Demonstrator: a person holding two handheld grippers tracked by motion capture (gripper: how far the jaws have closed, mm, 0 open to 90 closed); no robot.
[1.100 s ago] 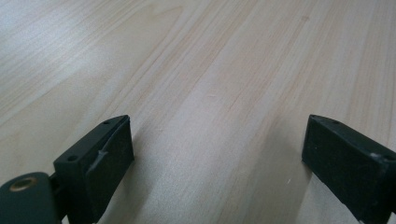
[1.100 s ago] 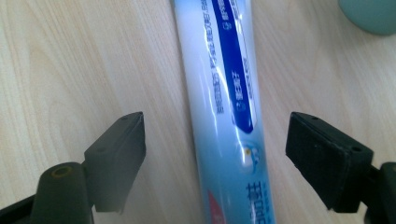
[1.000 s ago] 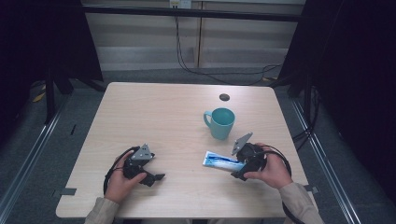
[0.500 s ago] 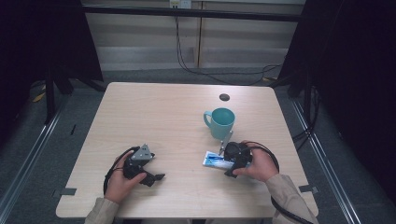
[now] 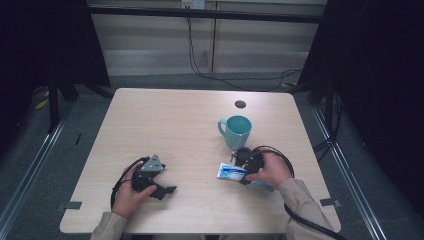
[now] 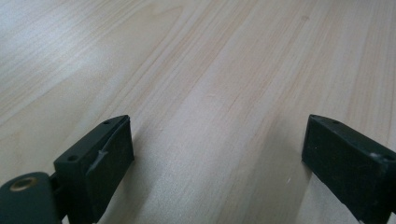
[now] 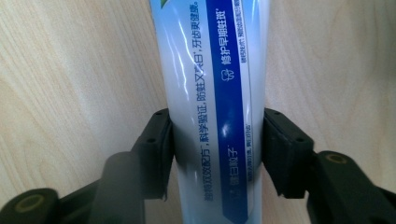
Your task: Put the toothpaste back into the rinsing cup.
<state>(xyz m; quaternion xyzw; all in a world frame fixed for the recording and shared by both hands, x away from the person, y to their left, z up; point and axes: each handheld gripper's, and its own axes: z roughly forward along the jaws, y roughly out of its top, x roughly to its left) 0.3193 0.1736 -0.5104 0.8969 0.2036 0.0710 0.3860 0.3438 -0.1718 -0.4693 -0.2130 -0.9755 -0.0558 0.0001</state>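
closing on the toothpaste tube

gripping: the right gripper [image 5: 243, 167] has just been closing its jaws, and the tube sits between them. in the right gripper view the two black, matte, blocky pads [image 7: 156, 149] press on both flanks of the toothpaste tube [image 7: 215, 107], so the claw is grasping the tube across its width.

tube: soft, glossy plastic, white with a deep blue band and small printed characters; flattened shape, long axis running away from the jaws. it lies flat on the table [image 5: 175, 125] at the near right, just in front of the mug; its white-and-blue end [image 5: 229, 172] pokes out to the left of the right hand [image 5: 272, 170].

mug [image 5: 236, 131]: teal, smooth, round, upright, handle to its left.

table: pale wood-grain laminate, rounded corners, with a small dark round disc [image 5: 240, 104] near the far edge.

left gripper [image 5: 159, 189]: resting at the near left in the left hand [image 5: 127, 192], well apart from the tube. its jaws stand wide, released, with bare wood grain between the pads [image 6: 109, 154].
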